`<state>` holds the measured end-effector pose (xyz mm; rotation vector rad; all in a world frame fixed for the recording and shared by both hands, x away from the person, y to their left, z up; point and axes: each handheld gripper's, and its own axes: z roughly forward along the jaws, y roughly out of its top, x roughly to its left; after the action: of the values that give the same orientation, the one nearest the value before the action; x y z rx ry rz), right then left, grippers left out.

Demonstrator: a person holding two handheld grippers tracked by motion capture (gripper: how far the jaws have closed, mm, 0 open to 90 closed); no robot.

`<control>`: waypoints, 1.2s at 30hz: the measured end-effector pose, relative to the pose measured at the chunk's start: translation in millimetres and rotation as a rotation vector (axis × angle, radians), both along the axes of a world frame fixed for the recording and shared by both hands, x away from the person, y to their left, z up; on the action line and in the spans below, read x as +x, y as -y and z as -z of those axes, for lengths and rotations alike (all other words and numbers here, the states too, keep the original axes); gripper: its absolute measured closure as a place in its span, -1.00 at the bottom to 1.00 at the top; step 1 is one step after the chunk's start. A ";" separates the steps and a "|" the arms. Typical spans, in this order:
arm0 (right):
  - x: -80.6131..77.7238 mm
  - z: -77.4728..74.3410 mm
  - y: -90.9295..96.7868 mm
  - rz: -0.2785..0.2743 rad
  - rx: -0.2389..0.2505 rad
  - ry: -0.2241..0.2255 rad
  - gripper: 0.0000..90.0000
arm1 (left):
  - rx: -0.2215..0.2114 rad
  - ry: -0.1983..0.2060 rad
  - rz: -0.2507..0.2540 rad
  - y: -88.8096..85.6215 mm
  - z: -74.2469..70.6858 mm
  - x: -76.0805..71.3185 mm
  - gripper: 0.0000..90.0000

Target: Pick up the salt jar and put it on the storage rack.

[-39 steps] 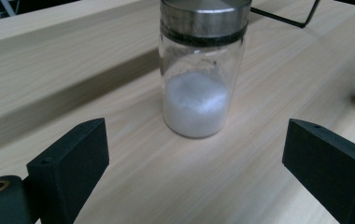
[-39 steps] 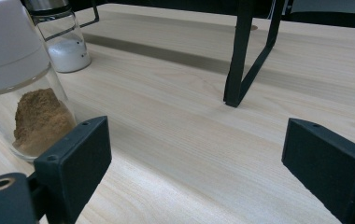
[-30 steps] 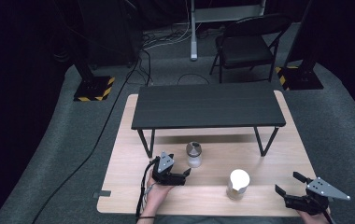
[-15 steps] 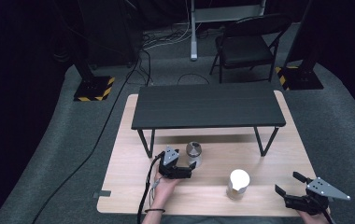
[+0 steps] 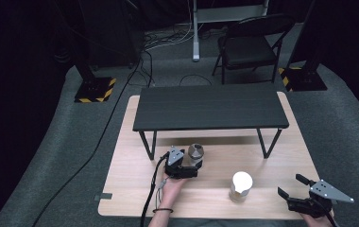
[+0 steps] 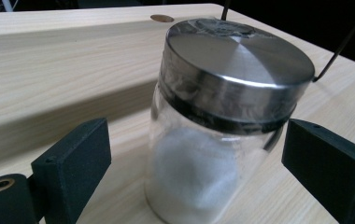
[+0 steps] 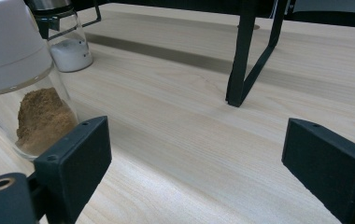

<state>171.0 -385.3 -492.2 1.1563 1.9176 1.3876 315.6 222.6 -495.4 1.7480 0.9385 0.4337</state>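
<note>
The steel-lidded glass jar (image 6: 222,126) of white powder stood on the wooden table (image 5: 130,156) near the black shelf's (image 5: 210,108) left leg — between the left gripper's (image 5: 190,164) spread jaws, untouched. The right gripper (image 5: 291,187) lay wide open and empty — just right of the white-capped jar (image 7: 19,84) of brown powder.

Light wooden table (image 5: 125,189). Bearing a black metal-legged shelf (image 5: 209,108), a steel-lidded glass jar (image 5: 195,153) and a white-capped jar (image 5: 240,187), apart.
</note>
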 end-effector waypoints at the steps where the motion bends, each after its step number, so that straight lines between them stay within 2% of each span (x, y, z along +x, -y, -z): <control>1: 0.0 0.0 0.0 0.000 0.000 0.000 -0.85 | 0.000 0.000 0.000 0.0 0.0 0.0 -0.83; 15: 0.4 0.1 0.0 -0.002 0.000 0.000 -0.85 | -0.007 0.011 -0.016 7.7 7.0 2.1 -0.76; 17: 0.4 0.0 0.0 -0.003 -0.001 -0.001 -0.85 | 0.022 0.015 -0.003 11.1 4.0 3.4 -0.74; 21: 0.5 -0.1 0.0 -0.002 -0.001 -0.001 -0.85 | 0.034 0.032 0.006 14.3 2.9 3.5 -0.66; 26: 0.2 -0.1 0.7 -0.001 0.001 -0.001 -0.85 | 0.047 0.038 0.020 14.8 2.2 5.6 -0.40; 31: 0.4 -0.2 0.4 -0.002 0.000 -0.001 -0.85 | 0.065 0.054 0.015 17.4 1.5 3.3 -0.36; 36: 0.1 -0.1 0.7 0.000 0.001 0.000 -0.85 | 0.071 0.048 0.013 17.9 -0.9 2.0 -0.35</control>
<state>171.1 -385.9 -492.1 1.1569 1.9172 1.3887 317.6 204.7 -494.5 1.7988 0.8863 0.5042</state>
